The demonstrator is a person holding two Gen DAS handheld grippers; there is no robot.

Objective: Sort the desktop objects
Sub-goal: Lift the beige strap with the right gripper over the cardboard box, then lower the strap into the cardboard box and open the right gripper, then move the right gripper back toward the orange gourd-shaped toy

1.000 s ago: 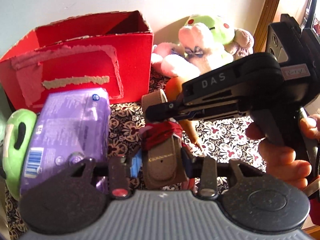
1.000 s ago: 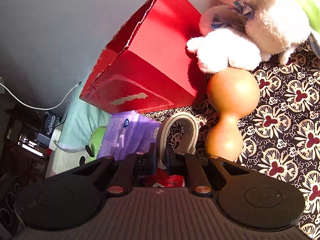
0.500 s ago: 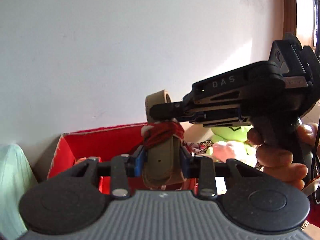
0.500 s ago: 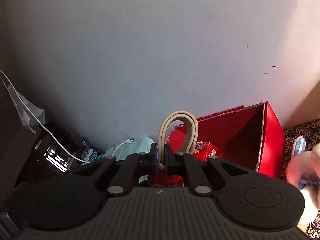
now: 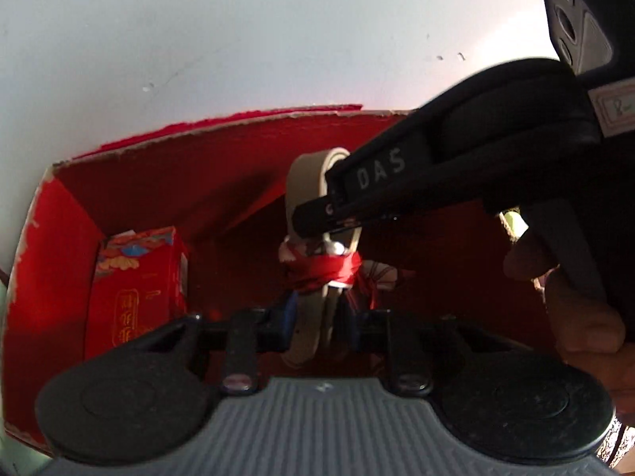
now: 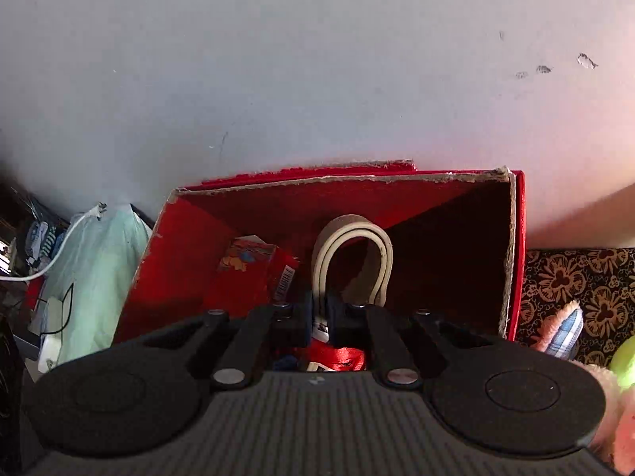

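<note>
Since the earlier frame, both your grippers have carried the folded belt [image 5: 307,198] from above the patterned cloth [image 6: 575,277] to over the open red box [image 5: 71,238]. At the box's left wall, a small red carton [image 5: 135,277] stands inside. Your left gripper [image 5: 317,321] clamps the belt's lower end below its red binding [image 5: 325,273]. Your right gripper [image 6: 319,313] pinches the belt's loop, jaws narrow.

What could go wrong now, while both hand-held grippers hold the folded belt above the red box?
1. The folded beige belt tied with red ribbon is clamped by both the left hand-held gripper and the right hand-held gripper; uneven release may snag it.
2. It may land on the small red printed carton inside the red cardboard box.
</note>
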